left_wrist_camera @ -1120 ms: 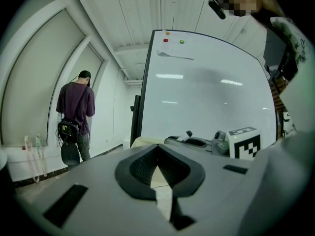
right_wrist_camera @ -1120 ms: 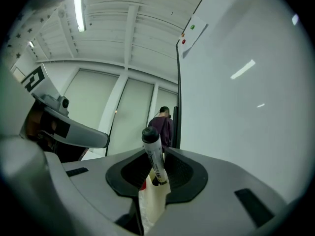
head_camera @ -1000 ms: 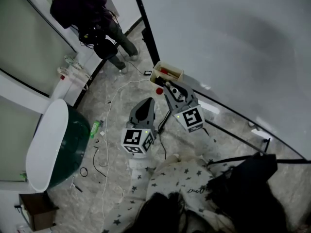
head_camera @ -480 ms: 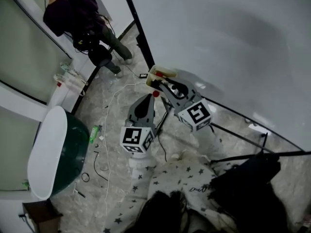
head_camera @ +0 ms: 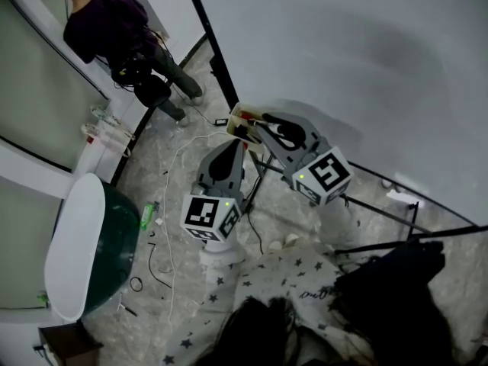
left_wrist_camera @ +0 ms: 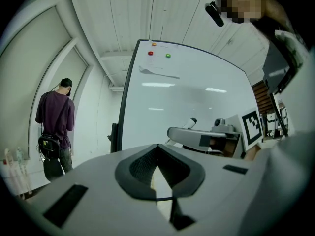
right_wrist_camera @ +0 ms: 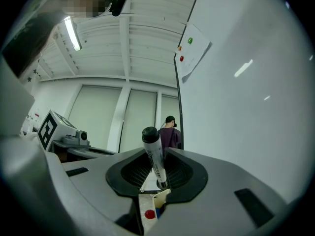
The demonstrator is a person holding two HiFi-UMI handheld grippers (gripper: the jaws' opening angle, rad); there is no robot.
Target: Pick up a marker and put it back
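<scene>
Two grey plastic grippers. The right gripper (right_wrist_camera: pixel 157 175) clamps one marker (right_wrist_camera: pixel 154 156) between ribbed black pads. The marker has a white barrel and a black cap, and leans toward 11 o'clock; its print is too small to read. At 6 o'clock beneath it sits one pale tray (right_wrist_camera: pixel 146 200) with one red cap (right_wrist_camera: pixel 149 214). The left gripper (left_wrist_camera: pixel 157 167) has its jaws closed on nothing. The glossy whiteboard (left_wrist_camera: pixel 197 97) carries three round magnets (left_wrist_camera: pixel 168 55) (red, orange, green) and one paper sheet (left_wrist_camera: pixel 157 73).

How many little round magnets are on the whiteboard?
3. An orange magnet, a red magnet just below it, and a green magnet beside them, all near the whiteboard's top corner.
</scene>
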